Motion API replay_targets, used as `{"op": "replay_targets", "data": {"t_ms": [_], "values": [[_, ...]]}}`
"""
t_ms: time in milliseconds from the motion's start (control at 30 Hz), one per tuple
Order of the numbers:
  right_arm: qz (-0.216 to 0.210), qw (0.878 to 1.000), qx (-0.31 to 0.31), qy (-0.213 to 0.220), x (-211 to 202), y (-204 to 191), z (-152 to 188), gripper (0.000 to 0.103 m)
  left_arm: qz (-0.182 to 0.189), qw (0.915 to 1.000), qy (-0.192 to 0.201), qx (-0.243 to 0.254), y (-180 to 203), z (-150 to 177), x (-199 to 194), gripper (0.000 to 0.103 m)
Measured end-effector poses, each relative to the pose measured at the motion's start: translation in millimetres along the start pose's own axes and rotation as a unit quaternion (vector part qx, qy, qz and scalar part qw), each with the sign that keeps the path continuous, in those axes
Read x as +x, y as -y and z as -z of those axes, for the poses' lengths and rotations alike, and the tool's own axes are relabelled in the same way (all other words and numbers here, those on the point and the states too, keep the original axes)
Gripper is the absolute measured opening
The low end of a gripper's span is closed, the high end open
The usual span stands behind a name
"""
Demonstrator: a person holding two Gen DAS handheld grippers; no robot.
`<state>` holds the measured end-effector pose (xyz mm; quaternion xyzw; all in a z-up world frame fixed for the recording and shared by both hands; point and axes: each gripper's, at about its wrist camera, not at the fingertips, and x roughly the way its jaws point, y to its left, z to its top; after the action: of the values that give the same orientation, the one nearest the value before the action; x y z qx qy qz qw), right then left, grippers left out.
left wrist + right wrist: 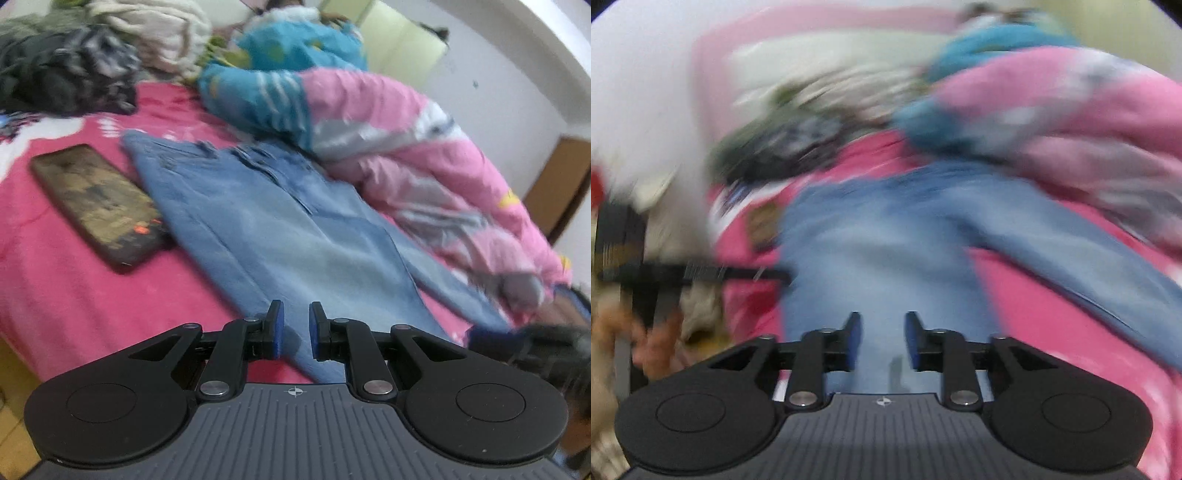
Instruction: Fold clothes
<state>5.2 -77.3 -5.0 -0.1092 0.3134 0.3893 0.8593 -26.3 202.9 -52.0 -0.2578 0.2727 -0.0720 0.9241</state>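
Denim jeans flat (legs splayed)

Motion blur is smearing the right wrist view — jeans and clothes pile at ten o'clock losing all detail.

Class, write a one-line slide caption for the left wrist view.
Left gripper above jeans spread on a pink bed, a phone lying beside them.

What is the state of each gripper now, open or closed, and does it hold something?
Left gripper: nearly closed with a narrow gap, holding nothing, above the jeans.
Right gripper: open, holding nothing, above the jeans.
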Motion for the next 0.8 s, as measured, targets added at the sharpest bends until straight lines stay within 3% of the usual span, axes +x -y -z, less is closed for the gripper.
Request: {"op": "replay_targets", "data": {"t_ms": [33,133,300,400,500,600,700,767,800], "values": [[-0.01,0.999,-0.037,-0.008,11.1,-16.7,0.7,0.042,-0.002,0.9999,0.006,-0.01,-5.6,-1.6,-3.4,0.013],[-0.013,0.991,-0.131,-0.022,24.5,-53.2,13.8,0.042,0.002,0.9994,-0.002,-0.036,-18.7,-5.0,-3.2,0.014],[0.035,0.978,-0.197,-0.054,25.6,-76.4,37.3,0.041,0.012,0.999,-0.019,-0.039,-20.0,-5.0,4.6,0.014],[0.055,0.973,-0.22,-0.052,20.3,-80.3,47.8,0.041,0.008,0.999,-0.027,-0.035,-18.9,-2.4,9.1,0.016],[0.073,0.973,-0.215,-0.047,18.4,-81.2,46.0,0.037,0.01,0.9984,-0.031,-0.045,-20.7,-1.2,12.3,0.018],[0.086,0.979,-0.18,-0.043,15.8,-73.8,41.5,0.025,0.01,0.9986,-0.029,-0.044,-19.2,0.3,12.7,0.022],[0.088,0.985,-0.145,-0.043,8.1,-65.1,40.0,0.024,0.011,0.9988,-0.025,-0.04,-18.1,1.2,11.8,0.026],[0.087,0.986,-0.134,-0.047,5.6,-63.0,40.5,0.016,0.012,0.9989,-0.023,-0.039,-17.7,1.6,11.0,0.026],[0.08,0.987,-0.129,-0.049,5.3,-63.0,40.1,0.007,0.012,0.9989,-0.021,-0.039,-17.5,1.8,10.6,0.027]]}}
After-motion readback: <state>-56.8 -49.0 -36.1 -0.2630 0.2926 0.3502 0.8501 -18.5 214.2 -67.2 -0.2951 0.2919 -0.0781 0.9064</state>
